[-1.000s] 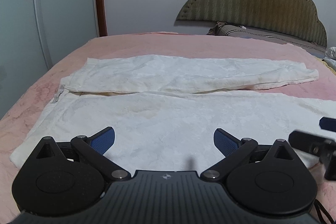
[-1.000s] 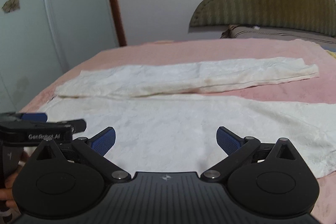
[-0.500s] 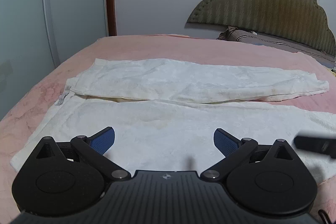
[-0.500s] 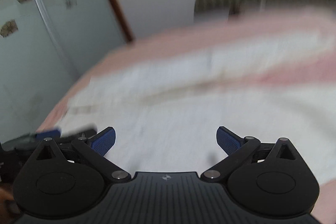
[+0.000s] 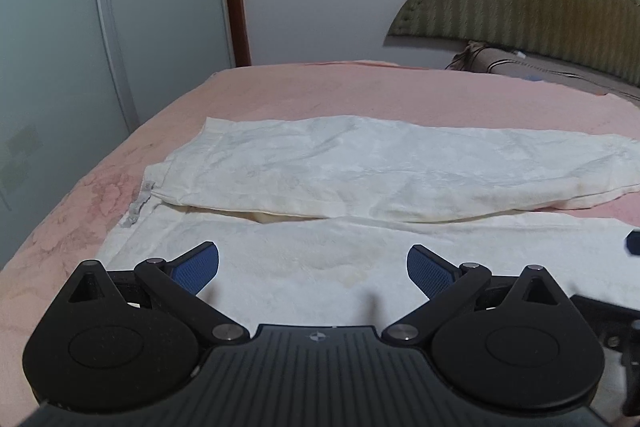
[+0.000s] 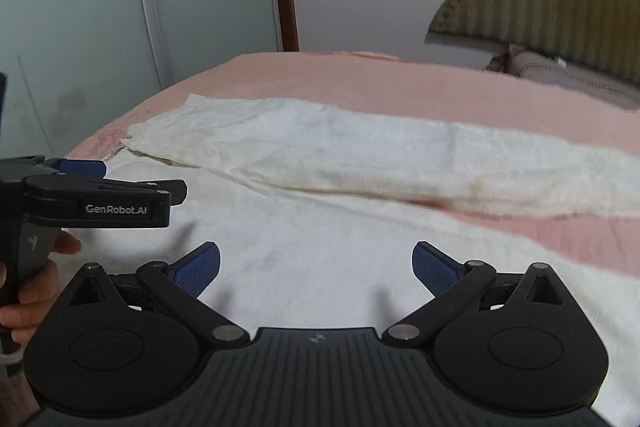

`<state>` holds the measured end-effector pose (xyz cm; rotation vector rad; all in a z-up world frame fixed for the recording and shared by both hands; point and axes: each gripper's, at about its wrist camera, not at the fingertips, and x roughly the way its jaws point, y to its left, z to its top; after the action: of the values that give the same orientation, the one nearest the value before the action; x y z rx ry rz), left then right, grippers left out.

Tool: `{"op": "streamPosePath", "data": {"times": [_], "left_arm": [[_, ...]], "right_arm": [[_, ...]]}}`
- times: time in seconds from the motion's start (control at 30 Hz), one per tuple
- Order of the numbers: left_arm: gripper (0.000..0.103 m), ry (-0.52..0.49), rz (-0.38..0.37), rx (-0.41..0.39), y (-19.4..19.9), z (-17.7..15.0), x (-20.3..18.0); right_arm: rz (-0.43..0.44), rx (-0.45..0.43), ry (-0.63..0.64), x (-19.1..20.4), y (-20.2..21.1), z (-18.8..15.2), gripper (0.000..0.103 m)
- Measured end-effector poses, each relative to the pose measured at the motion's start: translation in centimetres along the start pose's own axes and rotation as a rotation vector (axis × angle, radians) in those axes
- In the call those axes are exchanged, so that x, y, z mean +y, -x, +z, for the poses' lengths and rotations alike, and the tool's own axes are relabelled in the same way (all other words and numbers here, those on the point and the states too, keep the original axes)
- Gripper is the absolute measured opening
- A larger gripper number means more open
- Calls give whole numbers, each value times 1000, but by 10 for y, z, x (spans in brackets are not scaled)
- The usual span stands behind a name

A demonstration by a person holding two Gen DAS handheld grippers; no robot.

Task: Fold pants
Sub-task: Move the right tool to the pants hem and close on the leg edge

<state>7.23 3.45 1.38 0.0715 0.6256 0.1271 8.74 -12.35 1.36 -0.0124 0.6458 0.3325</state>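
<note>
My left gripper [image 5: 313, 265] and right gripper [image 6: 316, 265] both hover with fingers spread wide and holding nothing, just above the near leg of the white pants [image 5: 360, 167], which lie flat across the pink bed [image 5: 360, 91] with the 2 legs side by side. If I pinch down here in mid-panel, I judge I'd catch only the top layer and the fold would drag crooked. The far leg [image 6: 360, 151] already angles away from the near one, so the 2 hems could end up misaligned.

we see bare bed [image 5: 360, 95] beyond the pants [image 5: 400, 167]; the left gripper [image 6: 116, 187] crowds our right gripper's [image 6: 316, 267] left flank.
</note>
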Motion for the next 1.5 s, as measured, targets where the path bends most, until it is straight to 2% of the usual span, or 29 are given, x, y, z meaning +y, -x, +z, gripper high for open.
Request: {"op": "streamPosePath", "data": {"times": [0.17,0.3,0.4,0.5,0.57,0.67,0.7,0.77,0.8,0.87,1.0,1.1,1.2,1.23,1.27,1.3,1.33,1.37,1.43,1.47,1.5], "left_arm": [[102,19,47,9,-24,16,8],[102,28,65,28,-41,25,11],[102,25,89,34,-52,27,12],[102,25,105,48,-64,27,15],[102,32,113,59,-72,25,17],[103,48,116,74,-81,20,21],[103,55,111,77,-83,18,23],[103,65,102,79,-86,17,25],[103,62,100,74,-87,16,25],[103,48,101,64,-88,14,24],[103,30,107,45,-90,8,20],[103,21,108,34,-90,6,18],[103,13,108,27,-91,5,17],[103,13,106,25,-91,5,17],[103,15,103,24,-91,5,17],[103,18,100,24,-91,5,18],[103,23,95,24,-91,5,19],[103,29,90,26,-92,5,20],[103,43,80,25,-92,5,23],[103,51,75,23,-92,6,25],[103,62,72,18,-91,6,27]], "right_arm": [[-48,-65,115,3,-13,29,103],[-91,-19,172,-1,-48,56,103],[-36,35,205,-8,-75,67,103],[38,16,210,-14,-93,78,103],[92,-51,216,-14,-99,89,103],[178,-217,250,-16,-105,103,103],[204,-224,261,-17,-113,109,103],[257,-122,260,-17,-144,128,103],[241,-83,248,-18,-159,135,103],[207,-56,247,-18,-186,145,103],[215,-33,236,-24,-230,164,102],[292,33,176,-30,-264,175,95],[358,104,168,-28,-293,182,93],[375,138,166,-27,-305,183,90],[381,162,162,-27,-313,184,82],[384,144,176,-25,-314,184,66],[404,144,194,-24,-314,185,54],[419,142,207,-23,-312,185,33],[404,126,265,-15,-302,182,24],[392,107,308,-10,-296,179,15],[373,85,349,-4,-290,175,13]]}}
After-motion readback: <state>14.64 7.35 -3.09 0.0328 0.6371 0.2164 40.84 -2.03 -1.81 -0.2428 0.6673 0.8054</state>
